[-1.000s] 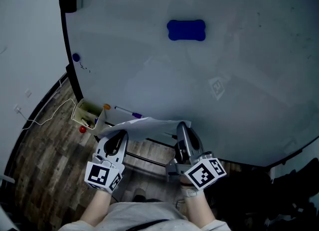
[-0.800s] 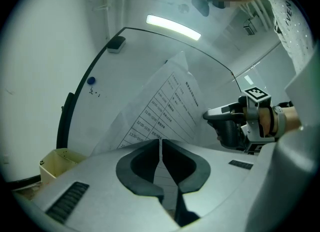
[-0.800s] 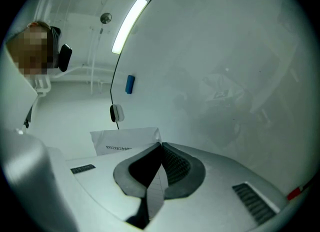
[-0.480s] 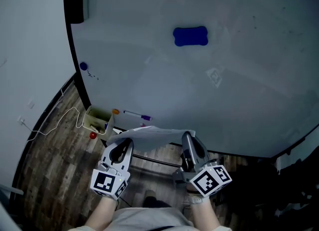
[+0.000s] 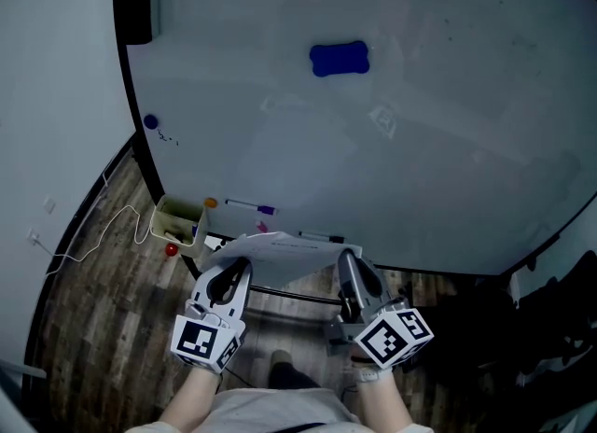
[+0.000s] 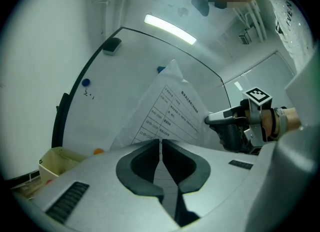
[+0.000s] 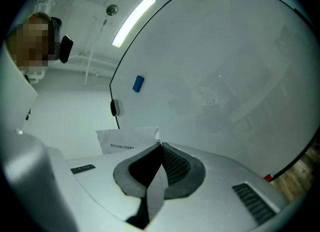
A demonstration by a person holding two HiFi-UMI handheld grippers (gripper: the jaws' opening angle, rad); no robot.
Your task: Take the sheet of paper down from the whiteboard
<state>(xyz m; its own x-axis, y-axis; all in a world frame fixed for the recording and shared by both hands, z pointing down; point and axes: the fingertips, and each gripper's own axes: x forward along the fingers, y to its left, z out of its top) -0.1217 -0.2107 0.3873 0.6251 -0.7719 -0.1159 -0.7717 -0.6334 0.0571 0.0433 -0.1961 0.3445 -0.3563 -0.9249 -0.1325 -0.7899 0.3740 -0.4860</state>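
Pulling sheet (image 5: 280, 254) farther off whiteboard (image 5: 373, 160)

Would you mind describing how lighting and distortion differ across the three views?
Head view: dim, bluish, the whiteboard edge bowed. Left gripper view: fisheye, dark corners, ceiling light blown out, sheet of paper in focus. Right gripper view: same fisheye, brighter, evenly lit whiteboard.
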